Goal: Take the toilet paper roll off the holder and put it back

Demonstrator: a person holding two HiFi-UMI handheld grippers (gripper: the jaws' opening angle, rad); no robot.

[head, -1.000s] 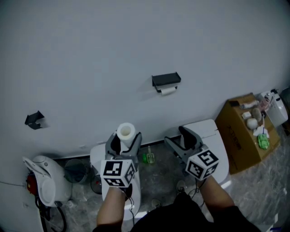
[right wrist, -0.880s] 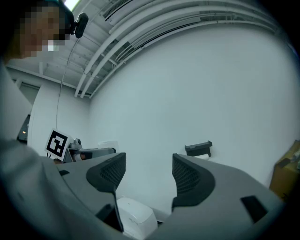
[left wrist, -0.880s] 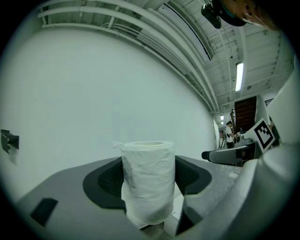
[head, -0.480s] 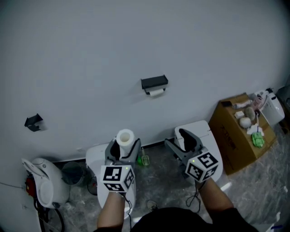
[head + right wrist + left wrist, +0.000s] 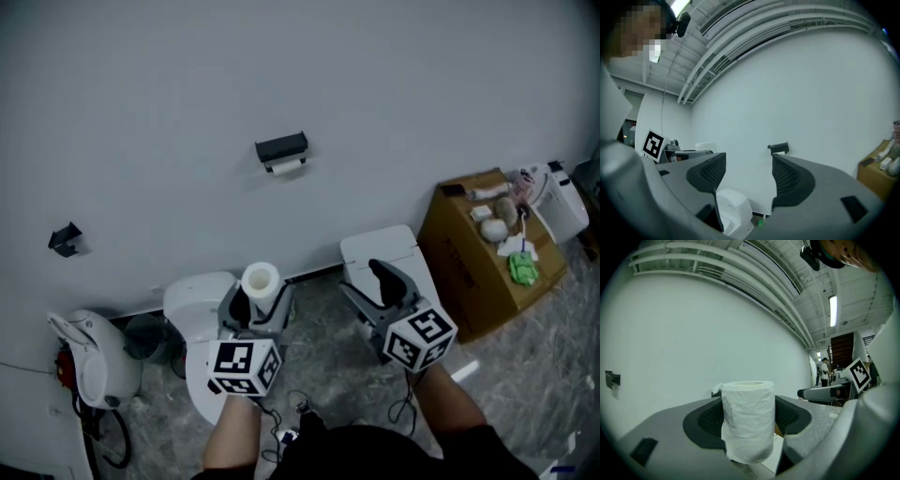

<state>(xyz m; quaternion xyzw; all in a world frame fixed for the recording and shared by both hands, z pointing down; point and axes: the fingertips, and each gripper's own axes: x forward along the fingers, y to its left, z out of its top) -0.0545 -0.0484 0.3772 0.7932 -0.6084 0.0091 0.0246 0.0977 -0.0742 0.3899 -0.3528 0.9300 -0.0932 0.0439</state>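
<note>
Pinching the toilet paper roll (image 5: 260, 278) by its sides, the left gripper (image 5: 257, 298) is seen with the roll's long axis upright and the core hole facing up. The holder (image 5: 281, 148) is fixed on the wall, well apart from the roll, ahead and a little to its right. The right gripper (image 5: 380, 289) is spread, with nothing between its jaws. The left gripper is judged nearer the holder. The roll would likely need tipping sideways before being put back.

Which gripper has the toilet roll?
The left gripper, shut on the upright toilet paper roll; the right gripper has its jaws apart with nothing between them.
</note>
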